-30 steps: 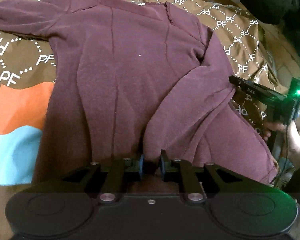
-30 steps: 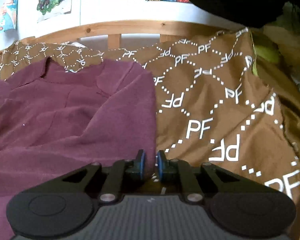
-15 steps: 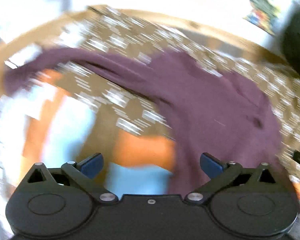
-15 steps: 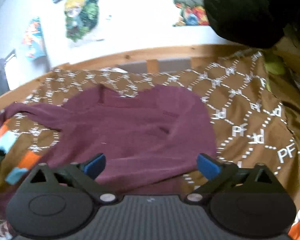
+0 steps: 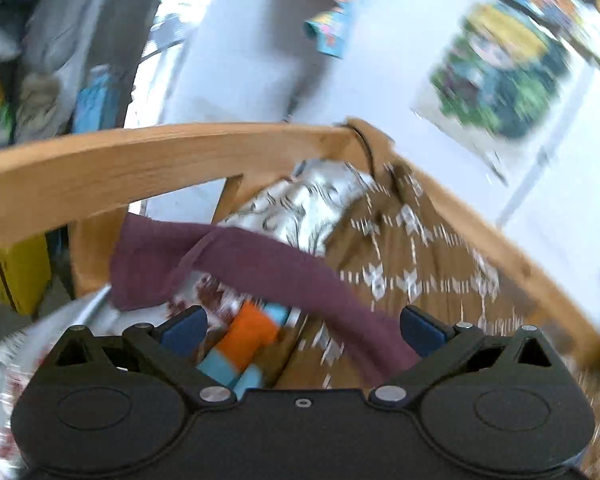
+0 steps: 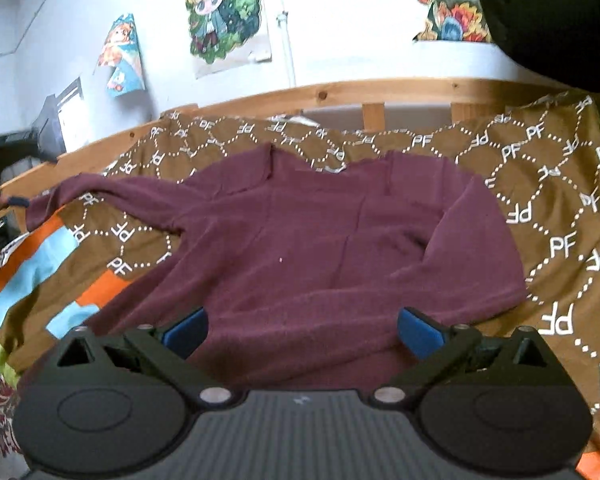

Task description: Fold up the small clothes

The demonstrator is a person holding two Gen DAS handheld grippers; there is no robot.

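1. Both grippers had let go since the earlier frame: left gripper [image 5: 302, 330] and right gripper [image 6: 302, 332] stood wide, holding nothing.
2. Maroon top [image 6: 320, 248] lay flat on the brown blanket [image 6: 556, 208], one sleeve already folded across.
3. Outstretched sleeve [image 5: 236, 264] reached the bed rail [image 5: 140, 156]; best pinched near the cuff and folded inward.

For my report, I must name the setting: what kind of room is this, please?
Most likely a bedroom, perhaps a child's: a wooden bed rail frames a patterned brown bedspread, and cartoon posters hang on the wall. A maroon top lies on the bedspread.
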